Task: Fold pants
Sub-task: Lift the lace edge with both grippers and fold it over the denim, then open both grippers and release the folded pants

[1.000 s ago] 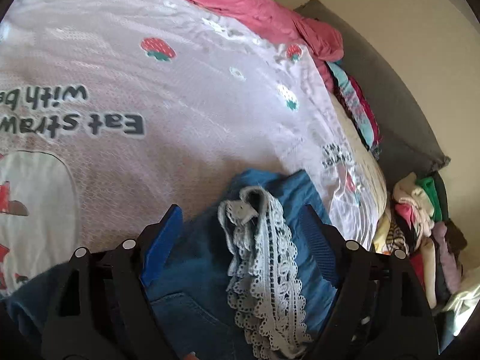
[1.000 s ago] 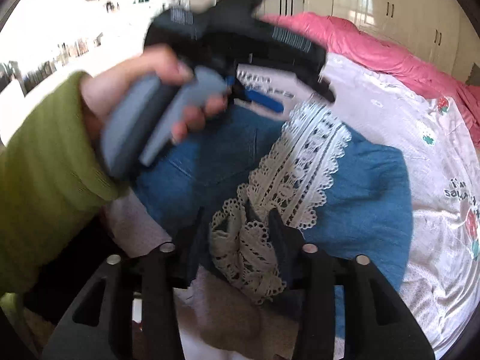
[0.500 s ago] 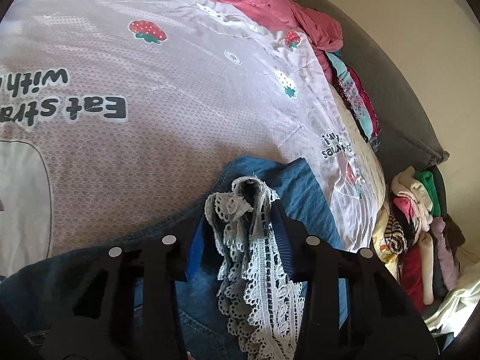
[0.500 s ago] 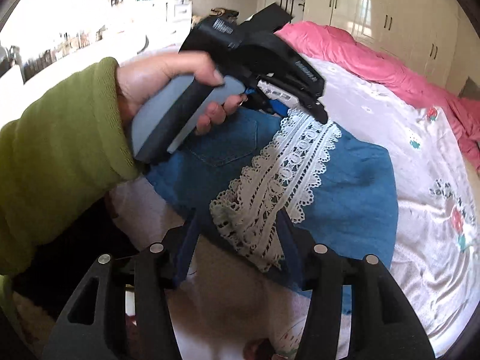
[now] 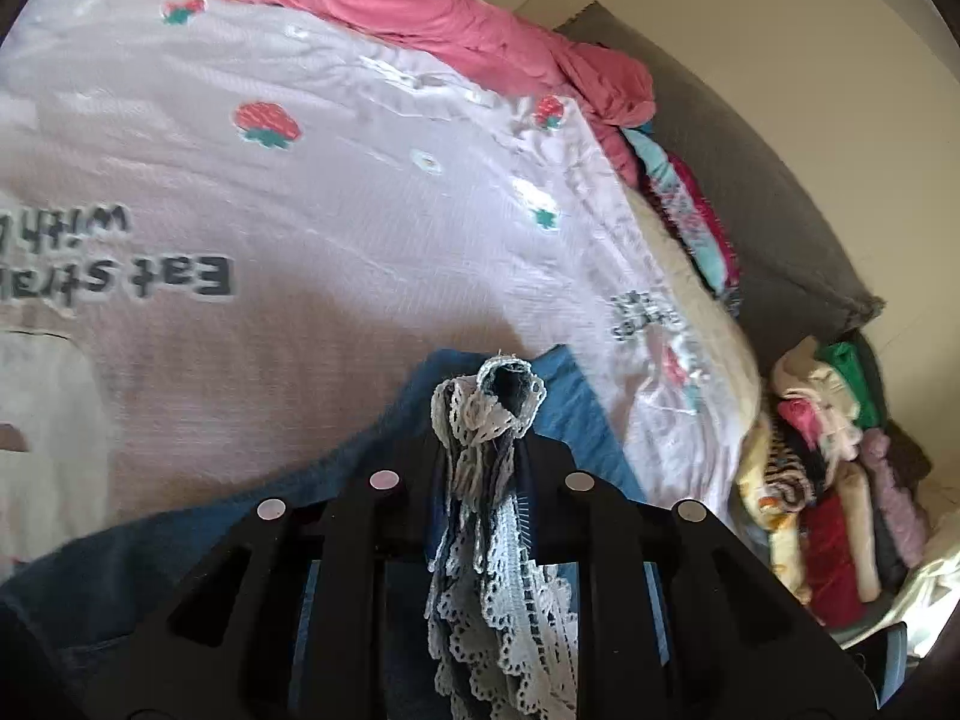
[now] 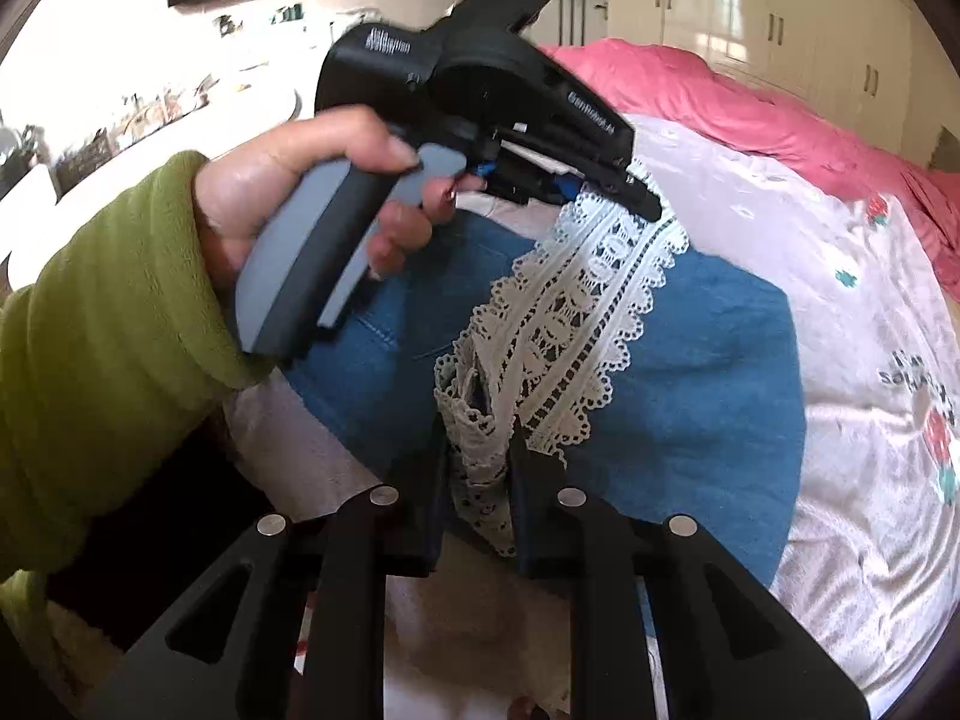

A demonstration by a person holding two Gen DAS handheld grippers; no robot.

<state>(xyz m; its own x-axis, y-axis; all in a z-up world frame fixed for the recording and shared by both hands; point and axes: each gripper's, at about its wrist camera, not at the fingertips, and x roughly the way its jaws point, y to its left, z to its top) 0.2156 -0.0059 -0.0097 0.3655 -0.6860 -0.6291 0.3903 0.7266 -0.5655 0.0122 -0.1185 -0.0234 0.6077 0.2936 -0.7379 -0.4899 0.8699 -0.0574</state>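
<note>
Both ends of the hem pinched; fold about to be carried.
Left gripper [image 5: 483, 474] and right gripper [image 6: 480, 468] each clamp the white lace hem [image 6: 576, 324] of the blue denim pants [image 6: 708, 360], lying on the pale strawberry-print bedspread [image 5: 300, 210]; next likely lift together, keeping the edge level.

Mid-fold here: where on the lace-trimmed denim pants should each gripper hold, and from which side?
Grip the pants at the two ends of the white lace hem band, where both grippers already pinch. The right gripper comes in from the near edge; the left gripper holds the far end. The band runs straight between them and bunches into a ridge that the fingers can close on.
</note>
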